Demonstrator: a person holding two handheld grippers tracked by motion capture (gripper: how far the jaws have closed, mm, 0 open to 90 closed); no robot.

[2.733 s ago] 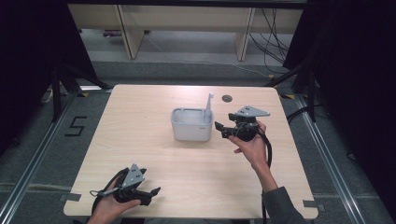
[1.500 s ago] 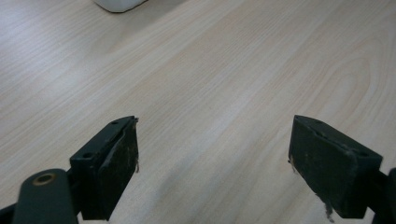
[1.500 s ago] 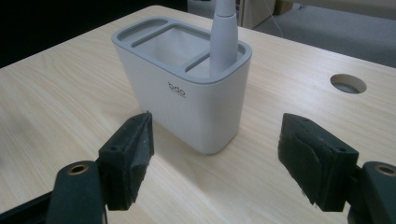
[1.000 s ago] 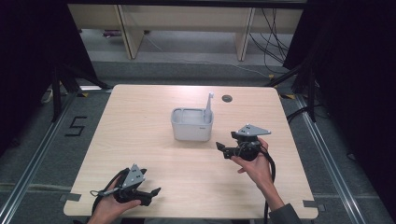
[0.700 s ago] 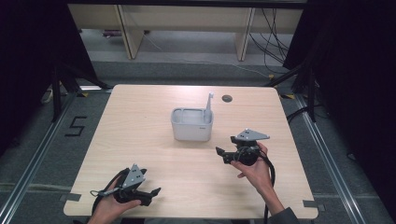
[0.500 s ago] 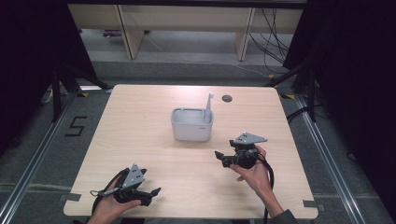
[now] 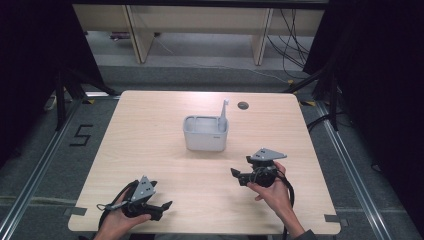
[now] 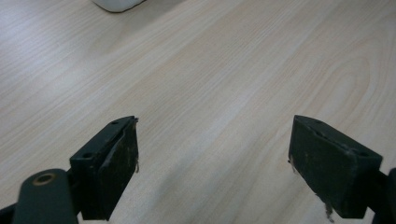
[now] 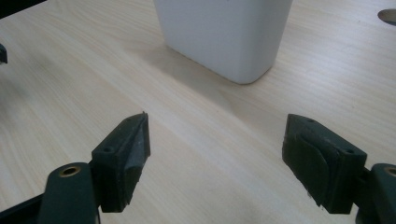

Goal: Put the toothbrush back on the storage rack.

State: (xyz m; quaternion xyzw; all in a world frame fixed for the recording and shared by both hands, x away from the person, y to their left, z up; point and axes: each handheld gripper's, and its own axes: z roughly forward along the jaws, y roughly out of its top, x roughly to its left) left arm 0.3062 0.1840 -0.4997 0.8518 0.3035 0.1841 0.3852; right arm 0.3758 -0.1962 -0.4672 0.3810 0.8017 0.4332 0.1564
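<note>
Tub (image 7: 205, 134) sits mid-table with a thin white stick (image 7: 224, 113) standing upright in its right side, so I judge the placing done and nothing left to carry. I have my right tool (image 7: 242, 177) on the near right, just short of the tub and aimed at it, jaws spread wide around bare table (image 7: 150, 130), gripping nothing. My left tool (image 7: 159, 209) rests at the near-left edge, well apart from the tub, jaws likewise wide open and empty.
</note>
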